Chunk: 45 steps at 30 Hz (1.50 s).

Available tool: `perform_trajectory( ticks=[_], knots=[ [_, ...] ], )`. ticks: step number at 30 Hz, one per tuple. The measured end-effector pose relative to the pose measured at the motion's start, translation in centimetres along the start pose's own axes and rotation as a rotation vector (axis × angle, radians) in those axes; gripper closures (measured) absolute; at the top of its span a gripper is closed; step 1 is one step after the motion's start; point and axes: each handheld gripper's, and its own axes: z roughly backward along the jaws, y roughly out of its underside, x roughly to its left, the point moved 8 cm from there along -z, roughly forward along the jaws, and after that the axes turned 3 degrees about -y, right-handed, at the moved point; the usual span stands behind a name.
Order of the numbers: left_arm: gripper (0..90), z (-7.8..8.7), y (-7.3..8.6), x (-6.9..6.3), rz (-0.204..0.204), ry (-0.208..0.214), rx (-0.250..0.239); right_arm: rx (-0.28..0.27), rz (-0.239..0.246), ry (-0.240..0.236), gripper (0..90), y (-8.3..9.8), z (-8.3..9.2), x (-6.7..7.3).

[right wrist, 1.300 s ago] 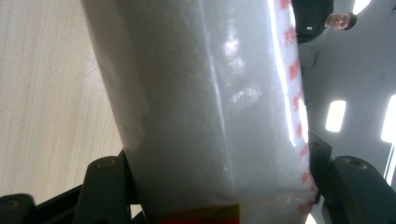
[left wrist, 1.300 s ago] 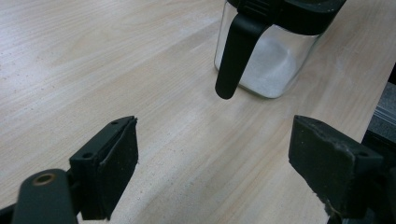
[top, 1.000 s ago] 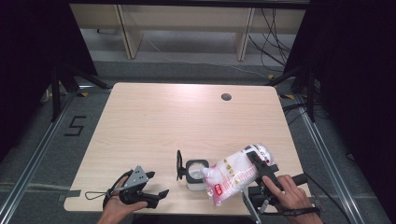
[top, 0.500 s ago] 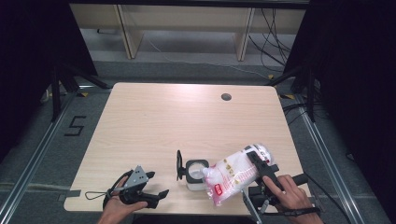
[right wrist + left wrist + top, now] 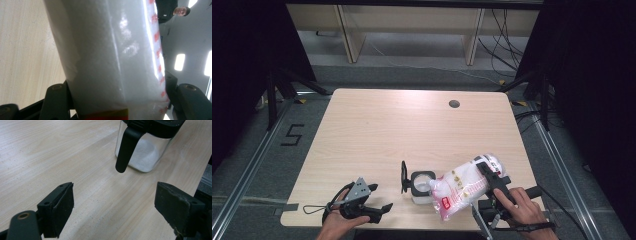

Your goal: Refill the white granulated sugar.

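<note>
At the near right edge of the table [image 5: 377, 125], the right gripper [image 5: 488, 176] clamps a clear plastic bag [image 5: 462, 187] of white granules, its jaws pinching the bag's sides in the right gripper view, where the bag [image 5: 112, 55] rises between them. The bag lies tilted with its lower end toward the open glass jar [image 5: 422, 186], just beside its rim. The jar [image 5: 145, 152] holds some white granules, and its black lid [image 5: 403, 176] stands flipped up on its left side. Near the front left edge, the left gripper [image 5: 372, 205] hovers low over the wood, jaws spread wide with nothing between them, pointing toward the jar.
</note>
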Motion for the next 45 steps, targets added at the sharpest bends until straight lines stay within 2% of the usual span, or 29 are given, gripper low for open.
perform_trajectory(
  ticks=[2,3,12,14,18,19,23,24,30,34,38,39,40,42,43,44,45],
  knots=[
    [15.4,0.01,-0.01,0.04,-0.002,-0.001,0.000,-0.018,-0.003,0.014,40.4,-0.09,-0.11,-0.06],
    [15.4,0.01,-0.01,0.03,-0.002,-0.001,-0.001,0.003,-0.002,-0.003,40.4,0.02,0.03,0.02],
    [15.4,0.02,-0.01,0.04,-0.003,-0.002,0.000,-0.002,0.000,0.001,40.4,-0.01,0.00,-0.02],
    [15.4,0.06,0.00,0.04,-0.003,0.000,0.004,-0.023,0.009,0.020,40.4,-0.14,-0.13,-0.18],
    [15.4,0.02,-0.01,0.04,-0.003,-0.002,0.000,-0.018,0.008,0.014,40.5,-0.11,-0.11,-0.13],
    [15.4,0.05,0.01,0.03,-0.002,-0.004,0.004,-0.011,-0.016,0.011,40.5,-0.02,-0.07,0.07],
    [15.4,0.01,-0.01,0.04,-0.003,-0.002,0.000,0.003,-0.023,-0.005,40.5,0.03,-0.01,0.27],
    [15.4,0.01,-0.01,0.04,-0.003,-0.002,0.000,0.007,-0.038,-0.005,40.5,0.07,0.02,0.40],
    [15.4,0.01,-0.01,0.04,-0.002,-0.001,-0.001,0.011,-0.044,-0.007,40.5,0.12,0.03,0.46],
    [15.4,0.05,0.01,0.04,-0.004,0.000,0.004,-0.003,0.010,0.005,40.5,-0.05,-0.01,-0.08],
    [15.4,0.04,0.00,0.04,-0.003,0.000,0.004,0.006,-0.021,-0.004,40.5,0.06,0.01,0.23],
    [15.4,0.06,0.01,0.05,-0.004,0.000,0.005,0.002,0.002,0.001,40.5,0.00,0.02,0.00],
    [15.4,0.02,-0.01,0.04,-0.002,-0.002,-0.001,0.003,-0.017,-0.003,40.5,0.06,0.00,0.19],
    [15.4,0.07,0.01,0.04,-0.003,-0.001,0.005,0.000,-0.008,0.001,40.5,0.02,0.00,0.09],
    [15.4,0.07,0.01,0.04,-0.003,-0.001,0.005,0.006,-0.022,-0.005,40.5,0.07,0.02,0.24],
    [15.4,0.09,0.01,0.04,-0.003,-0.002,0.007,0.002,0.001,0.002,40.5,-0.01,0.03,0.03],
    [15.4,0.08,0.00,0.03,-0.003,0.000,0.005,0.002,0.001,0.002,40.5,-0.02,0.04,0.01]
  ],
)
